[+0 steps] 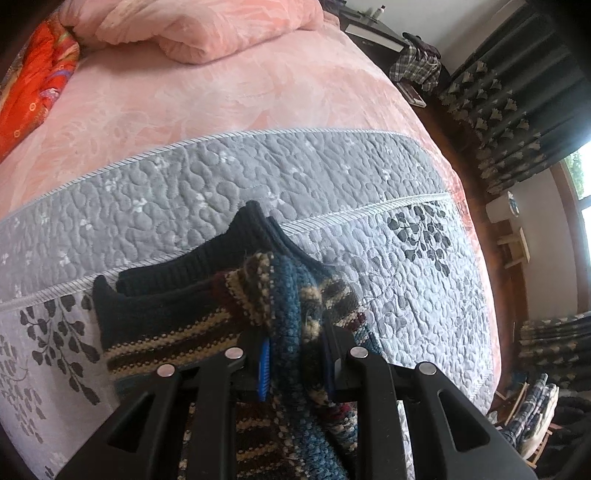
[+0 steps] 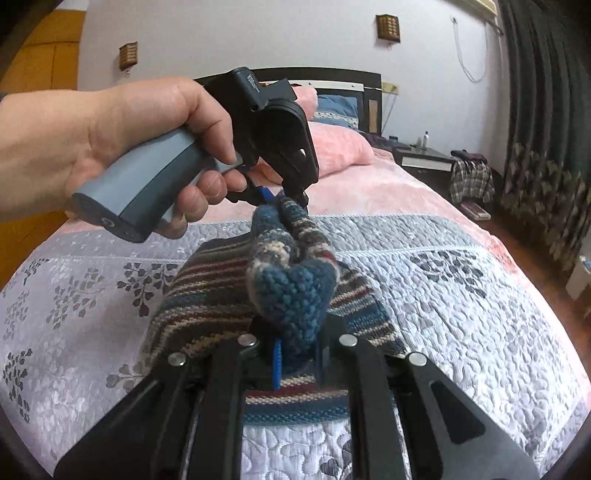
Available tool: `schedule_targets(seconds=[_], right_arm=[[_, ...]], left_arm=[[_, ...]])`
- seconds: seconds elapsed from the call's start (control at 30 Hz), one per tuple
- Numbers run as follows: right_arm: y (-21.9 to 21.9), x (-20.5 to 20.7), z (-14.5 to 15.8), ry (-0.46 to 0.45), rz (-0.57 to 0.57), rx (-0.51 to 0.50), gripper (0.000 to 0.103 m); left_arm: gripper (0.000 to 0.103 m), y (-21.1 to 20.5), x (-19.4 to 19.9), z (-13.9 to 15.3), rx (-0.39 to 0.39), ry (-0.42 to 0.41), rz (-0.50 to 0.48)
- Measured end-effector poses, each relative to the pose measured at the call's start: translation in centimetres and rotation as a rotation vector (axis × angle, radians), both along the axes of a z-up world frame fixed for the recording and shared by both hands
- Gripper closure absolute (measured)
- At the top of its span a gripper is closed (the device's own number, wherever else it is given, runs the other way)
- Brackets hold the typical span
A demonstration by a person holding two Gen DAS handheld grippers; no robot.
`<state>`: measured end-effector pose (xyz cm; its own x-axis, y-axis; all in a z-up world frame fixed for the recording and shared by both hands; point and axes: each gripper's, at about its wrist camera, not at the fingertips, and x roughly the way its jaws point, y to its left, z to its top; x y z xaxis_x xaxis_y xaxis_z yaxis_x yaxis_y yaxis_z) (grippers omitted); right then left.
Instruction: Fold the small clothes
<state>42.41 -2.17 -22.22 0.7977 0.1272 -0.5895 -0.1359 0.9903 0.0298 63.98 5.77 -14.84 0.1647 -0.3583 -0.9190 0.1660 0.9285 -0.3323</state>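
A small striped knit sweater (image 1: 177,336) in blue, brown and cream, with dark ribbed cuffs, lies on the grey quilted bedspread (image 1: 184,206). My left gripper (image 1: 295,365) is shut on a bunched fold of its blue knit. In the right wrist view the same sweater (image 2: 207,291) lies flat below while a lifted fold (image 2: 291,291) stretches between both grippers. My right gripper (image 2: 297,360) is shut on the near end of that fold. The left gripper (image 2: 286,195), held by a hand (image 2: 110,136), pinches the far end above the bed.
A pink blanket (image 1: 207,33) and pink sheet cover the far part of the bed, with a red cloth (image 1: 40,85) at the left. A dark nightstand (image 2: 424,157), a plaid garment (image 2: 471,179) and dark curtains (image 2: 546,147) stand to the right of the bed.
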Motion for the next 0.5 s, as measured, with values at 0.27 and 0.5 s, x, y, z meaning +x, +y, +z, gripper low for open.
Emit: schedule_targets(seconds=[0.27, 0.5], right_arm=[[-2.2, 0.7, -1.3, 0.025, -0.033, 0.018, 0.093], [-4.0, 1.4, -3.1, 0.070, -0.066, 0.052, 0.092]], left_arm=[[0.082, -2.8, 0.5, -1.5, 0.026, -0.001, -0.012], [0.082, -5.0, 0.8, -3.2, 0.051, 0.001, -0.020]])
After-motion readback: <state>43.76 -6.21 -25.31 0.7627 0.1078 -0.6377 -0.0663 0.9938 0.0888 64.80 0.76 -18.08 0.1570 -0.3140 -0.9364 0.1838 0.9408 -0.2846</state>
